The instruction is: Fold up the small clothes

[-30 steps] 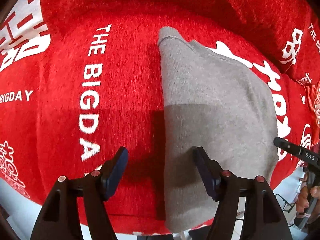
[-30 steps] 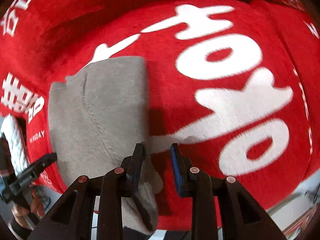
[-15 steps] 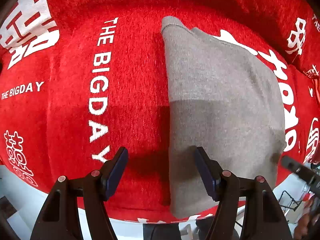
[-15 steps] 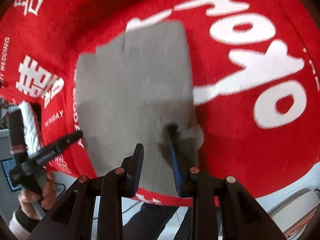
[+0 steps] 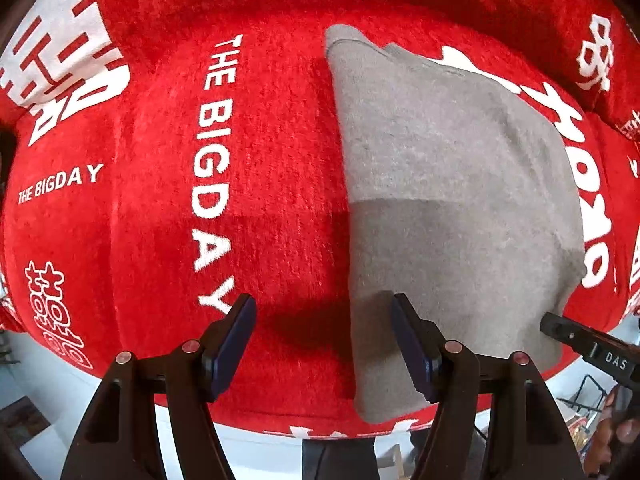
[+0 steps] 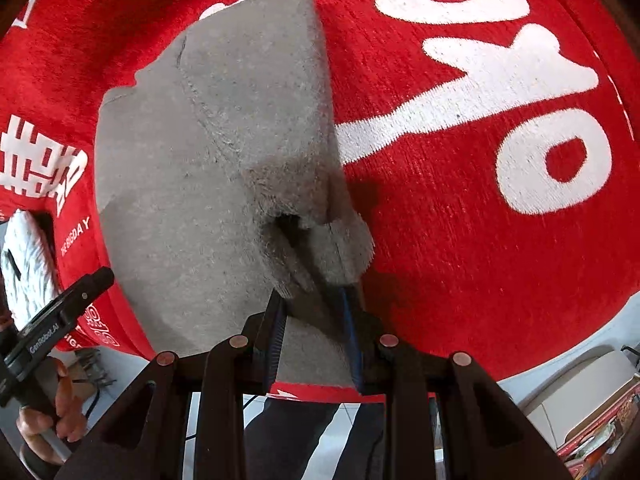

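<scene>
A small grey fleece garment (image 5: 452, 200), already folded into a long narrow slab, lies on a bright red plush cloth printed with white lettering (image 5: 168, 208), filling the centre-right of the left wrist view and the centre-left of the right wrist view. The right gripper (image 6: 316, 300) has its blue-padded jaws drawn narrow and pinched on the garment's near corner, which bunches up into a little hump just above the fingertips; this looks like a grip taken to lift that end and fold it over the rest. The left gripper (image 5: 322, 340) hangs over the cloth with its jaws spread wide and nothing between them, one pad over bare red, the other over the garment's left margin, probably waiting to steady or smooth the fabric. The red cloth drapes over a raised surface whose front edge shows along the bottom of both views; below it are pale floor tiles, dark trousers of the person (image 6: 304, 436), and clutter at the lower right
</scene>
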{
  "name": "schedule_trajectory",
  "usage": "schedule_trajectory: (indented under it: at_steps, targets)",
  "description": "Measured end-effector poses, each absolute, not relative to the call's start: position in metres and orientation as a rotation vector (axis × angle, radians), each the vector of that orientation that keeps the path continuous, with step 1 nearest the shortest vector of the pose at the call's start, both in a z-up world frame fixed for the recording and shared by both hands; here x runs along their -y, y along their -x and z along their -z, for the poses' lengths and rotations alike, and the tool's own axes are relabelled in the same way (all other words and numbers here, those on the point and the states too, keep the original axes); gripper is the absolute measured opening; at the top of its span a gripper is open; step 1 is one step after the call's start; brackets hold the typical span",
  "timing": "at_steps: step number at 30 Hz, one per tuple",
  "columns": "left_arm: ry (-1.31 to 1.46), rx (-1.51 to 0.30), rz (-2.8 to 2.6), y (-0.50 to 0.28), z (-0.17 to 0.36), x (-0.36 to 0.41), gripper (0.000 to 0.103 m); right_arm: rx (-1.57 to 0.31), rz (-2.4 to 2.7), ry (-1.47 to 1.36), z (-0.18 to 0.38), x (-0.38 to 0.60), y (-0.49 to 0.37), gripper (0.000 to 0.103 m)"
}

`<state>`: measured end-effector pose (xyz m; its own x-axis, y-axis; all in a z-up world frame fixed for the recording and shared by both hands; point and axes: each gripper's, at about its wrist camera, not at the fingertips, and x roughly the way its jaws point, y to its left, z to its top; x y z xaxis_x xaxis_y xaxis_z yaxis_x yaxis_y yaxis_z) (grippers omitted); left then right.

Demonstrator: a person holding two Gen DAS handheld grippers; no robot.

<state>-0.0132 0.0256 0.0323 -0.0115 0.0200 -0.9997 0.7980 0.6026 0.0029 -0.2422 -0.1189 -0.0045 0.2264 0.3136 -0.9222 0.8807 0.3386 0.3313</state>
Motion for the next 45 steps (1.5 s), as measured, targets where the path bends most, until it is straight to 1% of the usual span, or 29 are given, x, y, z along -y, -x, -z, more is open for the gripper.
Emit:
schedule_trajectory:
  at_steps: [4, 6, 11, 13, 14, 15, 17, 18, 19, 21, 23, 25, 26, 29, 32, 34, 45]
  targets:
    - [-0.759, -1.454, 0.719, 0.02, -0.036, -0.026, 0.07, -1.341, 0.568, -1.209, -0.001, 0.117, 0.242, 0.029]
    - [-0.759, -1.462, 0.713, 0.022, -0.036, -0.026, 0.07, -1.343, 0.565, -1.213, -0.004, 0.116, 0.242, 0.032]
    - [-0.747, -1.49, 0.704, 0.025, -0.038, -0.028, 0.071, -1.339, 0.575, -1.207, -0.016, 0.12, 0.24, 0.032]
    - [-0.743, -1.487, 0.702, 0.027, -0.042, -0.028, 0.101, -1.345, 0.582, -1.186, -0.021, 0.121, 0.237, 0.032]
    - [-0.738, -1.474, 0.697, 0.028, -0.046, -0.028, 0.102, -1.35, 0.581, -1.169, -0.025, 0.121, 0.234, 0.032]
    - [-0.74, -1.458, 0.696, 0.029, -0.05, -0.028, 0.102, -1.355, 0.578, -1.152, -0.029, 0.122, 0.232, 0.032]
    - [-0.745, -1.461, 0.698, 0.03, -0.052, -0.027, 0.102, -1.366, 0.572, -1.119, -0.035, 0.122, 0.225, 0.038]
    - [-0.743, -1.463, 0.694, 0.029, -0.054, -0.027, 0.102, -1.37, 0.572, -1.103, -0.038, 0.122, 0.223, 0.049]
    - [-0.74, -1.462, 0.693, 0.029, -0.057, -0.026, 0.102, -1.371, 0.575, -1.088, -0.041, 0.122, 0.221, 0.054]
    - [-0.742, -1.444, 0.686, 0.028, -0.064, -0.025, 0.102, -1.365, 0.584, -1.051, -0.05, 0.122, 0.217, 0.056]
    - [-0.746, -1.417, 0.67, 0.027, -0.072, -0.023, 0.102, -1.369, 0.595, -1.019, -0.058, 0.121, 0.213, 0.066]
    - [-0.745, -1.393, 0.652, 0.024, -0.082, -0.021, 0.102, -1.369, 0.599, -1.003, -0.063, 0.122, 0.21, 0.078]
    - [-0.729, -1.388, 0.654, 0.022, -0.088, -0.021, 0.102, -1.364, 0.599, -1.0, -0.067, 0.123, 0.209, 0.081]
    - [-0.702, -1.399, 0.645, 0.018, -0.097, -0.02, 0.102, -1.361, 0.605, -0.989, -0.076, 0.127, 0.209, 0.081]
    - [-0.739, -1.397, 0.644, 0.021, -0.102, -0.016, 0.102, -1.36, 0.617, -0.972, -0.085, 0.129, 0.208, 0.089]
    - [-0.76, -1.379, 0.652, 0.026, -0.109, -0.015, 0.102, -1.36, 0.631, -0.958, -0.091, 0.129, 0.207, 0.103]
    - [-0.747, -1.389, 0.656, 0.036, -0.135, -0.02, 0.102, -1.309, 0.713, -0.852, -0.133, 0.127, 0.21, 0.103]
